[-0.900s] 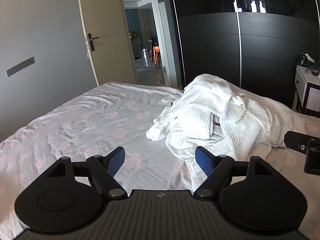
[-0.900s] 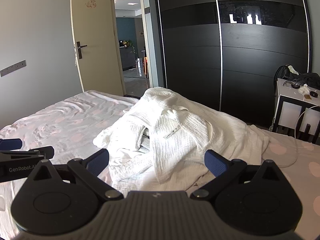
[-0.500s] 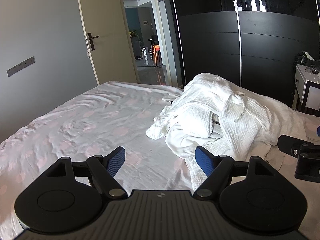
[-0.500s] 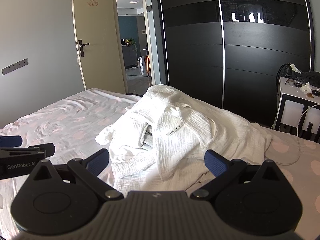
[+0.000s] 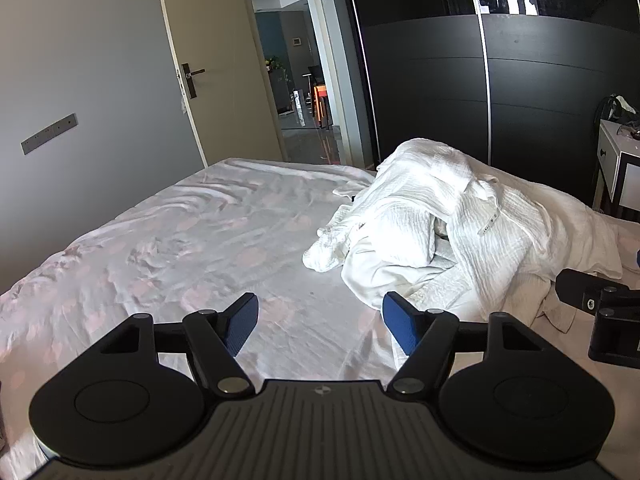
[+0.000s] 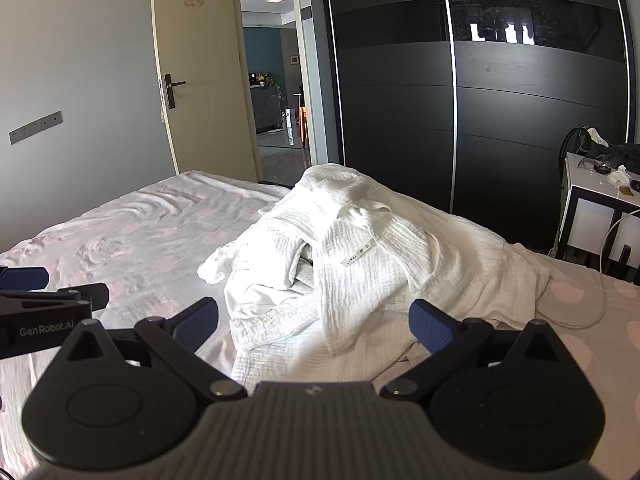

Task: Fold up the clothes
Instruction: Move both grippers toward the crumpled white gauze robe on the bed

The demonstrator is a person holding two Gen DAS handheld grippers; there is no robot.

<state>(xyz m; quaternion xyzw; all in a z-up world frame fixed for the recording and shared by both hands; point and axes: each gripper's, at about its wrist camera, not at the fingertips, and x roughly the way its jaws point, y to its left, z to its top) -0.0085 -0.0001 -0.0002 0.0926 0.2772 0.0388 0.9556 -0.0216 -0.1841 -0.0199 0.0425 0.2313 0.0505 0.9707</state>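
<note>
A crumpled heap of white crinkled clothes (image 5: 440, 232) (image 6: 360, 256) lies on the bed, a small white label showing on top. My left gripper (image 5: 320, 322) hovers open over the bare sheet, just left of the heap's near edge, nothing between its blue pads. My right gripper (image 6: 314, 324) is open wide, its jaws standing over the heap's front edge without pressing on the cloth. Each gripper shows at the edge of the other's view: the right gripper (image 5: 600, 308) on the right, the left gripper (image 6: 44, 300) on the left.
The bed sheet (image 5: 180, 248) is pale with faint pink dots and wrinkled. A dark sliding wardrobe (image 6: 460, 100) stands behind the bed, an open door (image 5: 208, 60) at the left. A white bedside table (image 6: 600, 208) with clutter and a white cable (image 6: 592, 312) sits at the right.
Both grippers have drifted slightly; the heap sits a little further right in the right wrist view. The jaws stay open and the clothes have not moved.
</note>
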